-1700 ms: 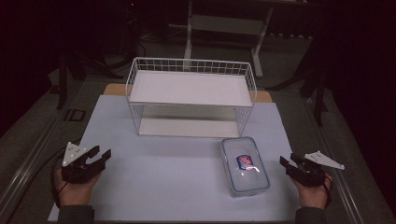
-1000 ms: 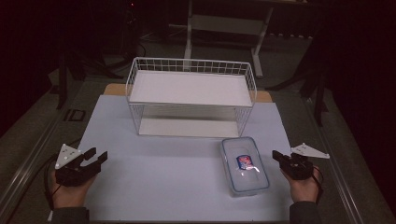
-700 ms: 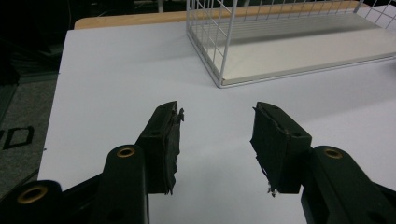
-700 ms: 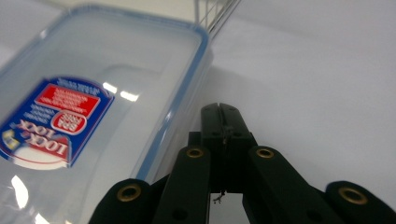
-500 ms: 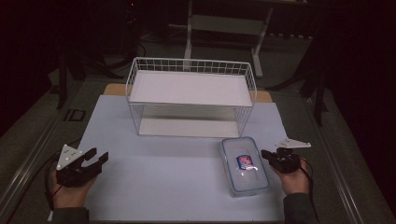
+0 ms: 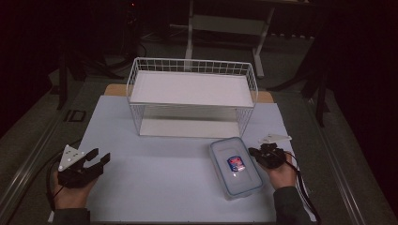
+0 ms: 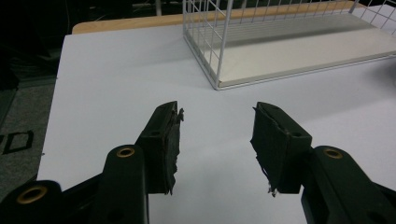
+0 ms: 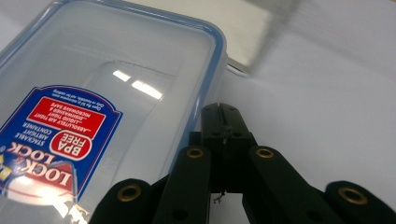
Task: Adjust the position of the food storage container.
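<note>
While our left gripper (image 6: 97, 159) rests with jaws apart at lower left, our right gripper (image 6: 255, 152), jaws pressed together, sits just beside the plastic container (image 6: 235, 166) at lower right.

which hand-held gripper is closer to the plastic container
Right. The right hand-held gripper sits just beside the container, at its right edge, jaws shut. The left hand-held gripper is far across the mat to its left.

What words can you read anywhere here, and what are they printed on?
"LOCK" twice, one partly cut off: sticker on the clear container lid, seen upside down.
"BPA FREE": red circle on that sticker.
"STACKABLE AIRTIGHT CONTAINER": beside the circle.
Small white lines in the red box: too blurred to read surely.
Black mark on the floor: no legible word.
</note>
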`<state>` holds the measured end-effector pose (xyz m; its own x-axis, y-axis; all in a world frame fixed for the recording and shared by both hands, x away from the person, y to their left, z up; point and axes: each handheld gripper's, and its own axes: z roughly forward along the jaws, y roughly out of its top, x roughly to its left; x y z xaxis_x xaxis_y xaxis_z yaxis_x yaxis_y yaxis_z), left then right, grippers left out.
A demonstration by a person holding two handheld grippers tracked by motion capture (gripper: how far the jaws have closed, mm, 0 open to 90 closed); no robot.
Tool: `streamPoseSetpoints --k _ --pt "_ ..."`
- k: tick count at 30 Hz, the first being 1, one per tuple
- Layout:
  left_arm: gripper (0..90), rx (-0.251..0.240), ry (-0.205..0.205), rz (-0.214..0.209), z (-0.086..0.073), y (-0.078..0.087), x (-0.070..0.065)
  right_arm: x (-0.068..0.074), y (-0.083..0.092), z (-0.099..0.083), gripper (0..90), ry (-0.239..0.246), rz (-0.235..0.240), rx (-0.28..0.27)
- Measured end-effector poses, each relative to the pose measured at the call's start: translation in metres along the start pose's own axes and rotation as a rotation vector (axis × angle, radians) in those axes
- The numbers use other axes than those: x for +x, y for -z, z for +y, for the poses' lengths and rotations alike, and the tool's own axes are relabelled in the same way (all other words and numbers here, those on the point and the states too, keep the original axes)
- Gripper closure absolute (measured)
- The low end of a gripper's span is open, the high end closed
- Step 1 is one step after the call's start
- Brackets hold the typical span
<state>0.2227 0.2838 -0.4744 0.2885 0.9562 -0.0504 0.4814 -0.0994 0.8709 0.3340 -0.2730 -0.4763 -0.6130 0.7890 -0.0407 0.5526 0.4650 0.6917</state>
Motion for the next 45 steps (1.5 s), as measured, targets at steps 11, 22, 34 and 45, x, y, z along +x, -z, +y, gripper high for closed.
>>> streamPoseSetpoints --k 11,22,34,45 --pt "50.7 -0.003 0.001 -0.003 0.000 0.000 0.001 0.033 -0.018 0.026 89.6 0.090 0.077 0.000" --pt "50.7 -0.009 0.006 0.001 -0.001 0.002 0.000 0.034 0.041 0.007 89.5 0.103 0.128 -0.079" --pt "50.5 -0.012 0.002 0.003 -0.001 0.003 -0.001 0.048 0.065 -0.035 89.5 0.103 0.204 -0.052" --pt "50.4 -0.010 -0.007 0.000 -0.001 0.002 -0.003 0.064 0.067 -0.075 89.5 0.119 0.261 0.032"
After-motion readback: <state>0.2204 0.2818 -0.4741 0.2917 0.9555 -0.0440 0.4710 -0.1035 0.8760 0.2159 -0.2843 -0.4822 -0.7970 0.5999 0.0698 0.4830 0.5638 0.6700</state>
